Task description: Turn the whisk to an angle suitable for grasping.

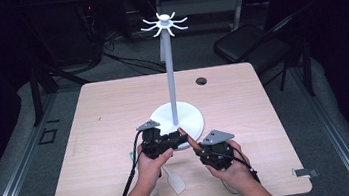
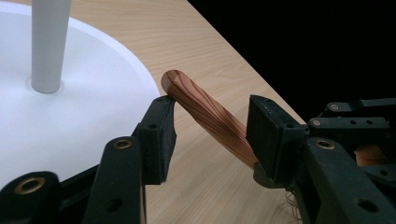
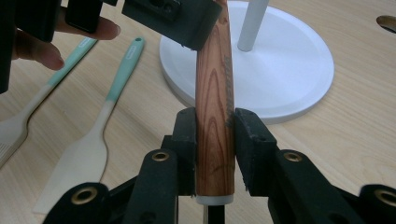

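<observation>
Right gripper (image 3: pixel 215 135): my jaws are closed tight on a wooden handle (image 3: pixel 215 116), one pad on each side, pale end cap showing just below the pads. Handle runs up and away from me toward the white stand base (image 3: pixel 289 65).

Left gripper (image 2: pixel 210 135): jaws spread wide, holding nothing. The handle's rounded free end (image 2: pixel 175 81) lies in the gap between them; it looks to be touching the left-hand pad, well apart from the other, though I cannot confirm contact.

High view: both grippers sit close together at the near edge of the round base (image 1: pixel 192 118), left gripper (image 1: pixel 180 138) pointing across at the right gripper (image 1: pixel 200 150). Handle bridges them, lifted off the wooden table (image 1: pixel 104 116). Pole (image 1: pixel 170 78) rises upright from the base centre, ring of hooks (image 1: pixel 165 23) on top.

On the table near my left hand (image 1: pixel 151 167): a pale spatula with mint handle (image 3: pixel 100 135), and beside it a second mint-handled utensil (image 3: pixel 28 116) with a slotted head, lying side by side.
</observation>
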A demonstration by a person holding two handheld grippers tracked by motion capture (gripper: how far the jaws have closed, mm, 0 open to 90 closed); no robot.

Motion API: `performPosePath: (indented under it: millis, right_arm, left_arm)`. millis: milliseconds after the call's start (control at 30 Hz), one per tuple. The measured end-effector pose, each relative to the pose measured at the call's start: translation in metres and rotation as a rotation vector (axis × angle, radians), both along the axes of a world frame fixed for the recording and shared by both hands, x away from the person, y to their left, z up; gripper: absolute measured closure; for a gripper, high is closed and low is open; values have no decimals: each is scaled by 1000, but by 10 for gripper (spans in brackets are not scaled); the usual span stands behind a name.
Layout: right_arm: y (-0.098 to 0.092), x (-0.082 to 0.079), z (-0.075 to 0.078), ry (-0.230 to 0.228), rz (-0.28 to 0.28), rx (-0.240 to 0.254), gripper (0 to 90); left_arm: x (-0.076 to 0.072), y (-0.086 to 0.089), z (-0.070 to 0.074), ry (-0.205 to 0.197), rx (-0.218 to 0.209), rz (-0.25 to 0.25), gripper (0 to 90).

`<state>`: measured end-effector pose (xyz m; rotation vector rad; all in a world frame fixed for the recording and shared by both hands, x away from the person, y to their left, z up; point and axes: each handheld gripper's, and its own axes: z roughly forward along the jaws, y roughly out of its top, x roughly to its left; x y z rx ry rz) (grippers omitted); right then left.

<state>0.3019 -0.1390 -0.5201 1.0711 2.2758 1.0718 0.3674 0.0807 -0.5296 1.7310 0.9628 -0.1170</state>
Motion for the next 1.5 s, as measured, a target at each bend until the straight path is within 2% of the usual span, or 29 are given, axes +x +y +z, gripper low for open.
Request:
performPosePath:
  millis: [233, 400, 567, 733, 767, 933, 1033, 1167, 1267, 1333, 1400, 1500]
  right_arm:
    - [-1, 1, -1, 6, 6, 10, 704]
    - [-2, 1, 0, -2, 6, 24, 703]
    - [-5, 4, 0, 25, 4, 52, 703]
    - [-2, 2, -1, -7, -8, 23, 703]
    - [0, 0, -1, -28, -14, -3, 702]
    - [3, -2, -2, -58, -29, -27, 702]
    - [5, -3, -2, -68, -34, -33, 702]
    - [5, -4, -2, -77, -39, -31, 702]
    - [4, -4, -1, -76, -43, -18, 702]
    - [1, -3, 0, -65, -36, 3, 699]
    - [-2, 0, 0, -34, -21, 42, 693]
    - [-8, 7, -3, 46, 6, 101, 680]
  left_arm:
    - [0, -1, 0, 4, 5, 5, 567]
    - [0, 0, 1, 3, -15, 14, 572]
    - [1, 0, -1, 17, -29, 22, 571]
    - [1, -3, -2, 39, -49, 53, 568]
    - [0, -4, -2, 48, -58, 69, 569]
    - [-2, -7, -2, 76, -90, 117, 574]
    - [-6, -11, 0, 72, -66, 164, 611]
    - [-8, -13, 1, 69, -75, 192, 620]
    - [-8, -12, 2, 70, -90, 186, 632]
    - [-7, -13, 2, 68, -92, 183, 636]
    - [-7, -14, 2, 67, -91, 184, 637]
    - [-6, -14, 1, 76, -91, 168, 638]
